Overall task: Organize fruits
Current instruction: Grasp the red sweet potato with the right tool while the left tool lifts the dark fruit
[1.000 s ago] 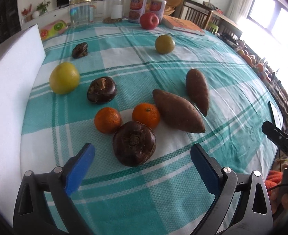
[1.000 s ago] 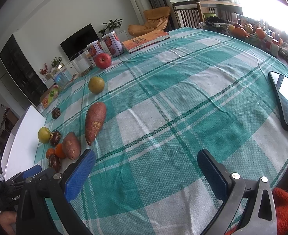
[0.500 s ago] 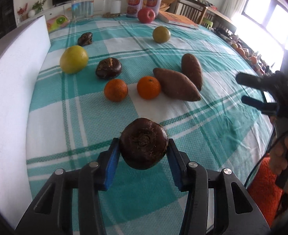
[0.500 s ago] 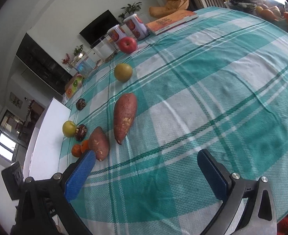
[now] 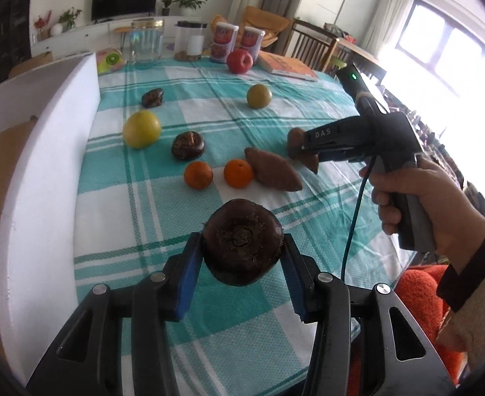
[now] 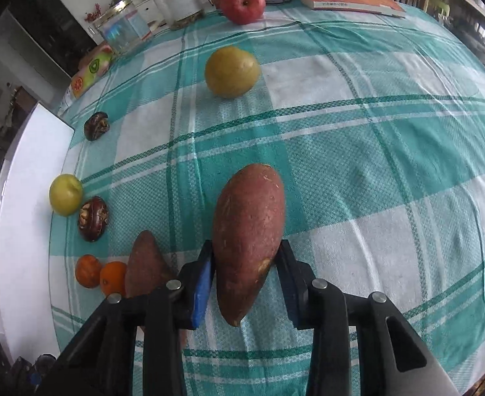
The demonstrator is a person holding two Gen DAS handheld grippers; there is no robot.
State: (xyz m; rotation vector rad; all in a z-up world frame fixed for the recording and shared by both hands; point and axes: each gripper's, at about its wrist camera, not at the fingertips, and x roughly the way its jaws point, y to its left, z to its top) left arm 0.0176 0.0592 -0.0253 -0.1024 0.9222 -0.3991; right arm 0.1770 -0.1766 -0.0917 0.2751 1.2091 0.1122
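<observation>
Sweet potato (image 6: 249,231) in right claw (image 6: 245,283), just closing; left claw (image 5: 240,264) round dark fruit (image 5: 241,241), oranges (image 5: 198,175) beyond.

The left gripper (image 5: 242,257) grabbed the dark fruit (image 5: 241,241) and lifted it. The right gripper (image 6: 247,283) just closed on a sweet potato (image 6: 249,231).

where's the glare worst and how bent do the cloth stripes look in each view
Left wrist view: the window at upper right is blown out white, washing the far edge of the teal checked tablecloth; its stripes bow mildly. Right wrist view: light is even with only a bright sliver at the right rim, the stripes curve strongly toward the edges, and the reddish sweet potato stays sharp.
</observation>
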